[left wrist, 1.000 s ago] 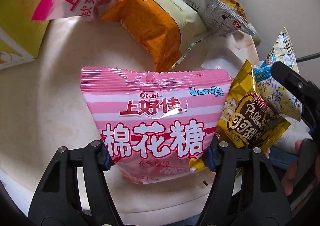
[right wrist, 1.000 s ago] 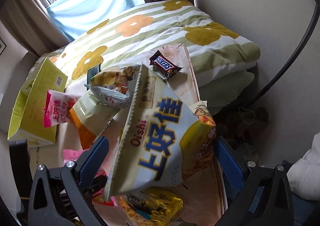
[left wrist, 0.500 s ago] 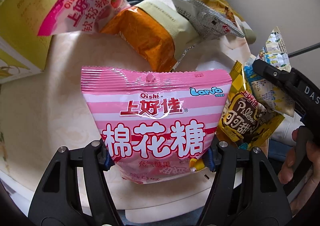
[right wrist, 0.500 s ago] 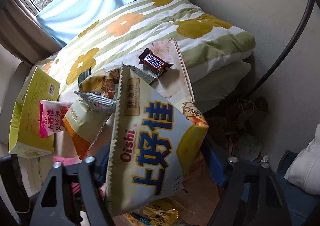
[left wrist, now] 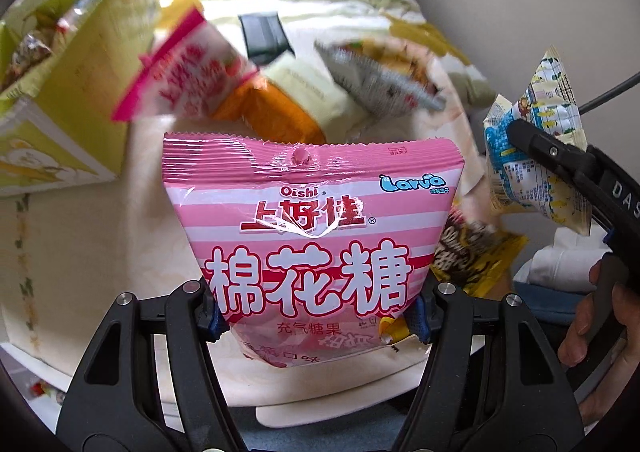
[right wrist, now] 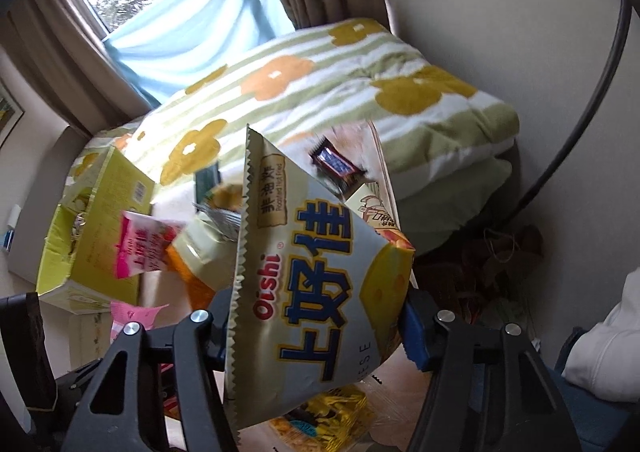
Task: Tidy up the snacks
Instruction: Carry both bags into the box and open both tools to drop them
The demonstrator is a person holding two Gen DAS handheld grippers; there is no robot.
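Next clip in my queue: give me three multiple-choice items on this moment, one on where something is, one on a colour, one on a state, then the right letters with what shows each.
1. Where is the small dark candy bar?
A. inside the yellow-green carton
B. on the table's far end, near the flowered quilt
C. between a gripper's fingers

2. What colour is the marshmallow bag in the left hand-held gripper?
A. pink with white stripes
B. orange
C. blue

3. What is the state of the yellow-green carton?
A. taped shut
B. open at the top with packets inside
C. crushed flat

Answers:
1 B: the right wrist view shows it lying past the Oishi chips bag, close to the quilt.
2 A: the left wrist view shows its pink and white front.
3 B: its flaps stand up and wrappers show inside.
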